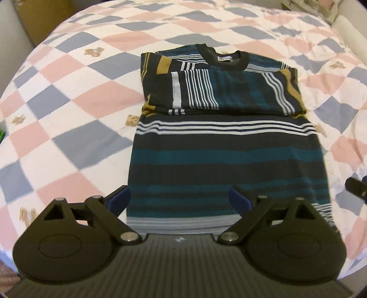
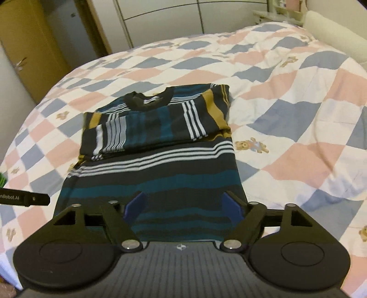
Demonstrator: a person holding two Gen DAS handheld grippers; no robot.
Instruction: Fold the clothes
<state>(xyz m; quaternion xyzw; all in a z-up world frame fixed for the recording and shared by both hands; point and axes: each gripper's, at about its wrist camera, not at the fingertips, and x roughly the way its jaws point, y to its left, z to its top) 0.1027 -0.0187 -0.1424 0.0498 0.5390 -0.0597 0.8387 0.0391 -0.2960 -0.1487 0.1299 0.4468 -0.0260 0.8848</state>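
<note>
A dark striped T-shirt [image 1: 220, 146] in teal, black, white and mustard lies flat on the checked quilt [image 1: 75, 96], collar at the far end, both sleeves folded in across the chest. My left gripper [image 1: 180, 201] hovers open above the shirt's near hem, nothing between its blue pads. In the right wrist view the same T-shirt [image 2: 158, 165] lies ahead, and my right gripper [image 2: 183, 206] stands open over its lower part, empty. The right gripper's tip [image 1: 356, 186] shows at the left view's right edge; the left gripper's tip [image 2: 25, 199] shows at the right view's left edge.
The quilt [image 2: 298, 114] with pink, blue and white checks and small teddy bears covers the bed. A white headboard or bolster [image 2: 332, 34] runs along the far right. A wooden cabinet [image 2: 27, 45] and pale wardrobe doors [image 2: 160, 18] stand beyond the bed.
</note>
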